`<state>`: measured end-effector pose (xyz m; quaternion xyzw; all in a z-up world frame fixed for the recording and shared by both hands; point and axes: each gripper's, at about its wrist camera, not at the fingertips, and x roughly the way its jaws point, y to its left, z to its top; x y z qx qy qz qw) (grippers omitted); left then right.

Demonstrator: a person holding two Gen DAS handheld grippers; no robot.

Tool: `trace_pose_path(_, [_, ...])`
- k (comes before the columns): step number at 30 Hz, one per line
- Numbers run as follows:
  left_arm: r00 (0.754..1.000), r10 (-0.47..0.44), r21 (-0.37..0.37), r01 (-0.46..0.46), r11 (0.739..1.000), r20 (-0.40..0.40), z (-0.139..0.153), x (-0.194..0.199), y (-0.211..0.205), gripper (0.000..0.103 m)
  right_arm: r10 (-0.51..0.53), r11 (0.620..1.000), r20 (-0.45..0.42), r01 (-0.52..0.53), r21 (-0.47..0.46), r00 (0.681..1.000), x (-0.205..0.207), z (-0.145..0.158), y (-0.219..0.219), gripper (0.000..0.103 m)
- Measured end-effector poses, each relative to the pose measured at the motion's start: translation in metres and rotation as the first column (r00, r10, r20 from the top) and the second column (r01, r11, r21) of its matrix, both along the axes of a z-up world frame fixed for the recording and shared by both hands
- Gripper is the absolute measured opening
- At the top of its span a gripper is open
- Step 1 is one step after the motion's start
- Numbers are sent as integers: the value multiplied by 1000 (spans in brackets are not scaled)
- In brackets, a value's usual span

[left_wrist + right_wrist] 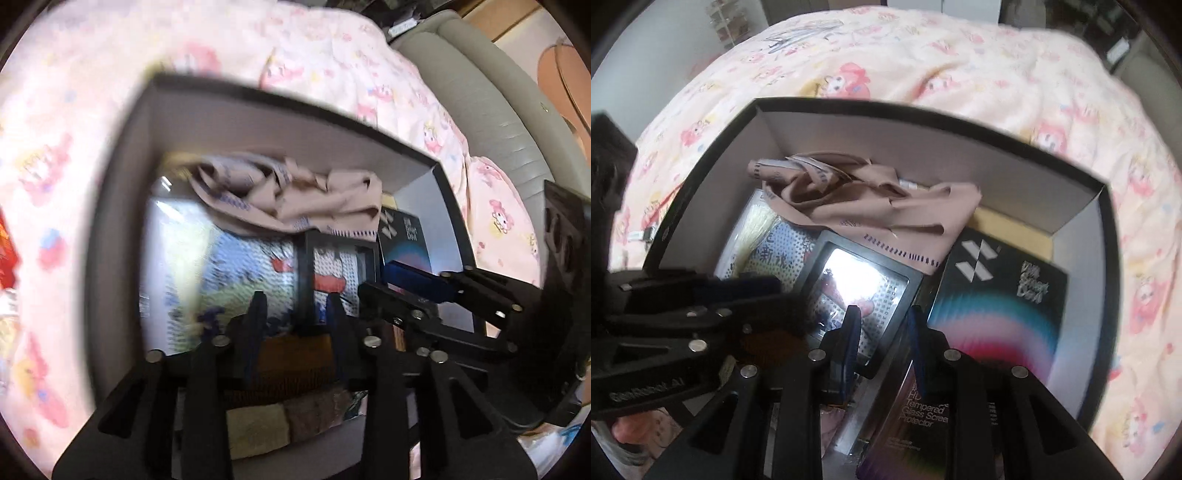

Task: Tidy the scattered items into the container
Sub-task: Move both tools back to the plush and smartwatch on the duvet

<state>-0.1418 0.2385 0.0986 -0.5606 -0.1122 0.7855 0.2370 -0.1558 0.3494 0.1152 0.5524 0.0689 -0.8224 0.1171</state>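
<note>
A black-rimmed box sits on the bed. Inside lie a crumpled beige cloth, a dotted plastic packet, a black frame and a black carton with rainbow print. My left gripper hangs over the box's near side, its fingers apart, with a brown ribbed item below and between them. My right gripper is slightly open over the frame's corner. A screen protector pack lies under its right finger.
The pink cartoon-print bedspread surrounds the box. A grey padded headboard runs at the right. A red packet shows at the left edge, and a red cord with a small item lies left of the box. Yellow and brown swatches sit nearest me.
</note>
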Motion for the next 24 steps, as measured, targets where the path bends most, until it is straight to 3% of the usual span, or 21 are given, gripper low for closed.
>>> trace_pose_path(6, [993, 64, 51, -59, 997, -103, 33, 18, -35, 42, -25, 999, -118, 19, -46, 993, 19, 48, -23, 30])
trace_pose_path(11, [977, 155, 67, -147, 987, -143, 47, 24, -41, 42, -33, 996, -123, 23, -83, 992, 12, 64, -50, 31])
trace_pose_path(14, [964, 231, 97, -219, 971, -131, 48, 31, -72, 42, -3, 996, -138, -9, -86, 990, 22, 68, -76, 31])
trace_pose_path(24, [873, 459, 98, -448, 889, -168, 55, 51, -166, 43, 128, 981, -123, -144, -132, 984, 8, 68, -175, 32])
